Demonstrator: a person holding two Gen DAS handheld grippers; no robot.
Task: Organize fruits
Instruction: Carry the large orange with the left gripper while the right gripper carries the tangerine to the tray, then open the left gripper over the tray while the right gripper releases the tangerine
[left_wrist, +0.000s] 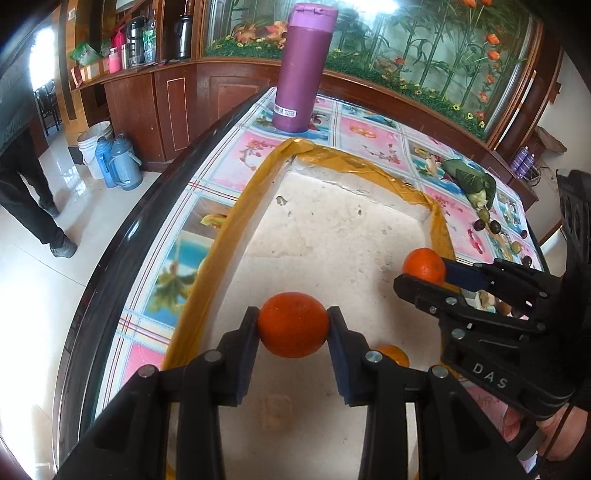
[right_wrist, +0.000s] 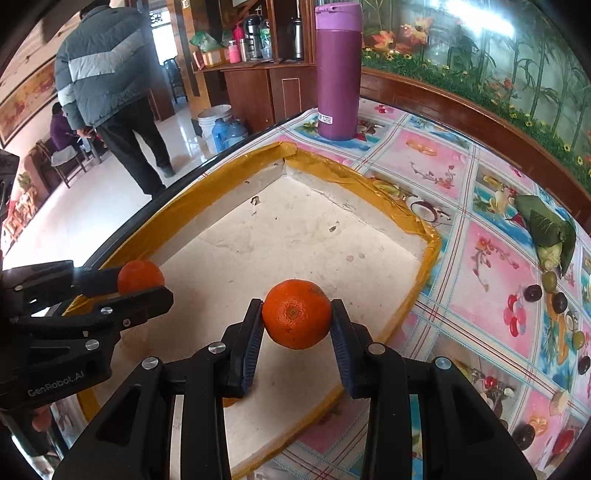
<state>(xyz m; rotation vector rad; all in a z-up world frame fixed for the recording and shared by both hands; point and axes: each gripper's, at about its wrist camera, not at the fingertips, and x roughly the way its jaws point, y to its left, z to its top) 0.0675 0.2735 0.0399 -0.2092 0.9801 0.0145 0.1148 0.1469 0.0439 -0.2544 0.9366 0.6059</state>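
Note:
My left gripper (left_wrist: 293, 314) is shut on an orange mandarin (left_wrist: 293, 334), held above the white foam tray with a yellow taped rim (left_wrist: 229, 229). To its right, my right gripper (left_wrist: 424, 275) is shut on a second mandarin (left_wrist: 423, 260) over the tray's right side. In the right wrist view that gripper (right_wrist: 296, 308) clamps its mandarin (right_wrist: 296, 325) above the tray (right_wrist: 369, 184), with the left gripper (right_wrist: 142, 286) and its fruit (right_wrist: 138, 275) at the left. A third orange fruit (left_wrist: 393, 354) shows partly behind my left fingers.
A tall purple bottle (right_wrist: 338, 74) stands beyond the tray's far corner. A green leaf bundle (right_wrist: 546, 229) and several small dark and green fruits (right_wrist: 533, 293) lie on the patterned tablecloth at the right. A person (right_wrist: 107, 92) walks on the floor beyond the table's left edge.

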